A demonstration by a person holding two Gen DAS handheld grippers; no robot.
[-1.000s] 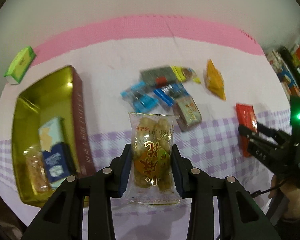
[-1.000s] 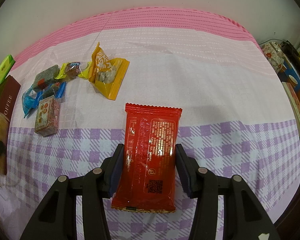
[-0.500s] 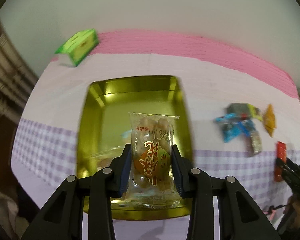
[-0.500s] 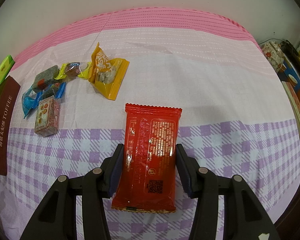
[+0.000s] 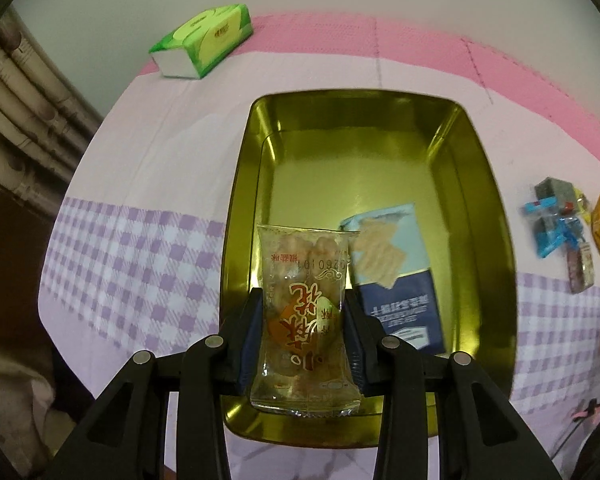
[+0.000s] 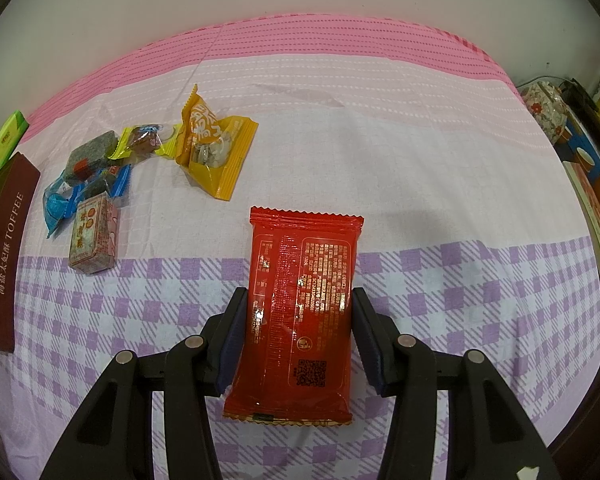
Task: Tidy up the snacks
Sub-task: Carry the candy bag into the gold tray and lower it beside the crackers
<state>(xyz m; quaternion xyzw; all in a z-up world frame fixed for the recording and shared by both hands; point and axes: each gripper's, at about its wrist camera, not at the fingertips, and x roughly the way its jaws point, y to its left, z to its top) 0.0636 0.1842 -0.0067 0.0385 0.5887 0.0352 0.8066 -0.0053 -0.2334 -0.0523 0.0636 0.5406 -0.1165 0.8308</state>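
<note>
The left gripper (image 5: 303, 340) clamps a clear packet of fried snacks (image 5: 305, 320), its long axis pointing away from the camera, above the near end of the gold tin (image 5: 496, 216) at frame centre (a blue-and-white packet (image 5: 396, 280) already lies inside, just to the right). The right gripper (image 6: 298, 334) grips a red packet (image 6: 300, 312) over the checked tablecloth (image 6: 480, 280); loose snacks (image 6: 100, 188) sit upper left. The left hand is nearer the tin.

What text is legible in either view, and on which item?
"海盐太妃酥 TOFFEE": brown side of the tin.
"0260101": clear snack pack in the left gripper, seen mirrored from the back.
Red packet in the right gripper: QR code, print too small.
Blue packet, loose snacks: unreadable.
</note>
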